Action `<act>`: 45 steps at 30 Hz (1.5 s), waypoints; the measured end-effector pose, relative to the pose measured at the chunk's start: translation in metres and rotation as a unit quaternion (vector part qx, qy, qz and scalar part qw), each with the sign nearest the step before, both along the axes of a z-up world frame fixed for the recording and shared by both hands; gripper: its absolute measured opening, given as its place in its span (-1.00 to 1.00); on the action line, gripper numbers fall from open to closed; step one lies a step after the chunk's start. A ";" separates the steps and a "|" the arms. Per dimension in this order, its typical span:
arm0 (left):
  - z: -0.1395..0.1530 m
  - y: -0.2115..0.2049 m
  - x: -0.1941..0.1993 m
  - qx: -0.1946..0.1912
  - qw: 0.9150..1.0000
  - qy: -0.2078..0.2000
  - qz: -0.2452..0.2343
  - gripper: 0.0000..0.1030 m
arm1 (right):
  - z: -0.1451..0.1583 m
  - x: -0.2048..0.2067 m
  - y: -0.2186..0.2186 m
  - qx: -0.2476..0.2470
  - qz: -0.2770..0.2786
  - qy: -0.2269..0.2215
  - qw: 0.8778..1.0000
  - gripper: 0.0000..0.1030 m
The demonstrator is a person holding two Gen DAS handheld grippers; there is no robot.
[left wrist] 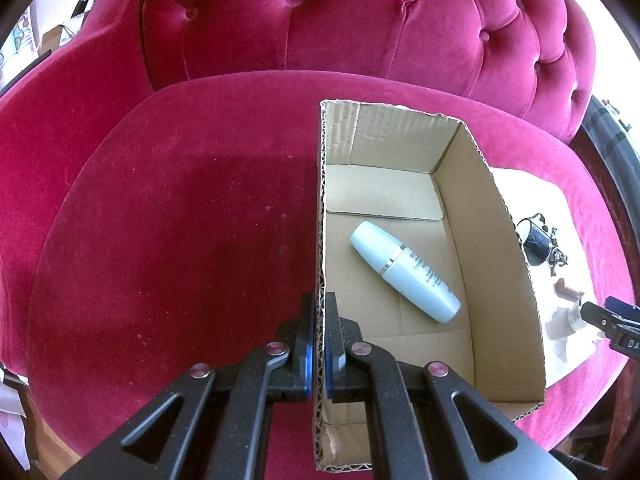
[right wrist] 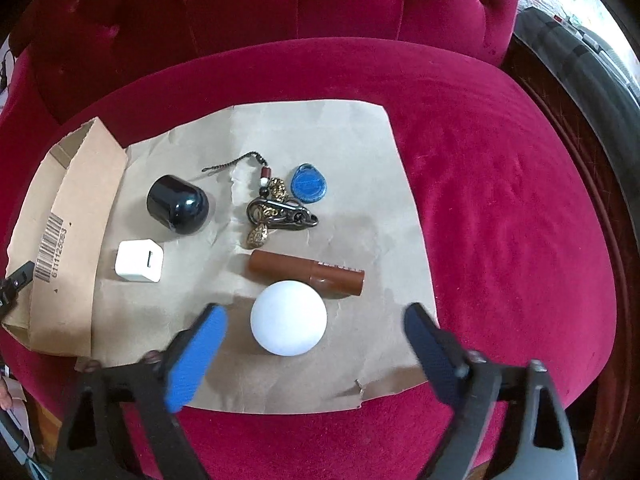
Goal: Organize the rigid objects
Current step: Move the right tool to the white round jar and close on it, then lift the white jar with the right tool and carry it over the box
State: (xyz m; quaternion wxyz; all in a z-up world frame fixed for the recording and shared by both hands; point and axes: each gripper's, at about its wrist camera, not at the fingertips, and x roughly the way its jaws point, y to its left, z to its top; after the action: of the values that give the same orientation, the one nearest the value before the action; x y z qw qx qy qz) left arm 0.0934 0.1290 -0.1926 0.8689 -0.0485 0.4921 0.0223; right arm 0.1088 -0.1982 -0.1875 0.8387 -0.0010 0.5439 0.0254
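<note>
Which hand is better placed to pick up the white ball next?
Right: the right gripper has open jaws either side of the white ball, while the left gripper is clamped on the cardboard box wall.

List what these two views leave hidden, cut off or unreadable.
- Left wrist view: the cardboard box wall hides most of the paper's items; the bottle's print is too small to read.
- Left wrist view: the right hand-held gripper is cut off by the edge.
- Right wrist view: the box's inside is out of sight; the brown tube is partly behind the white ball.
</note>
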 end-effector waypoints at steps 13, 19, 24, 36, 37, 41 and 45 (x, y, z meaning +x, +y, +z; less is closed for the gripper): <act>0.001 0.000 -0.001 -0.002 1.000 -0.001 0.001 -0.93 | 0.008 -0.003 0.008 0.001 0.026 0.006 1.000 -0.23; 0.001 0.000 -0.001 -0.003 1.000 -0.001 0.002 -0.94 | 0.015 -0.001 0.011 0.003 0.028 -0.003 1.000 -0.23; 0.002 0.000 -0.001 -0.003 1.000 -0.001 0.002 -0.94 | 0.025 0.000 0.013 0.008 0.029 -0.013 0.999 -0.23; 0.004 0.001 -0.003 -0.003 1.000 -0.003 0.003 -0.94 | 0.054 0.009 0.028 0.028 0.031 -0.046 0.998 -0.23; 0.004 0.001 -0.003 -0.003 1.000 -0.003 0.003 -0.94 | 0.056 0.009 0.030 0.030 0.033 -0.049 0.998 -0.23; 0.002 0.000 -0.002 -0.004 1.000 0.000 0.001 -0.94 | 0.065 0.008 0.039 0.035 0.039 -0.062 0.997 -0.23; 0.003 0.002 0.000 -0.006 1.000 0.000 0.001 -0.94 | 0.073 0.008 0.047 0.043 0.042 -0.071 0.996 -0.23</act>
State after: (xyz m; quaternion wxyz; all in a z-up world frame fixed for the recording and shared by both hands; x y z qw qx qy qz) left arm 0.0929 0.1315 -0.1900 0.8683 -0.0544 0.4925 0.0203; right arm 0.1172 -0.1509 -0.1145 0.8729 0.0104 0.4805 0.0837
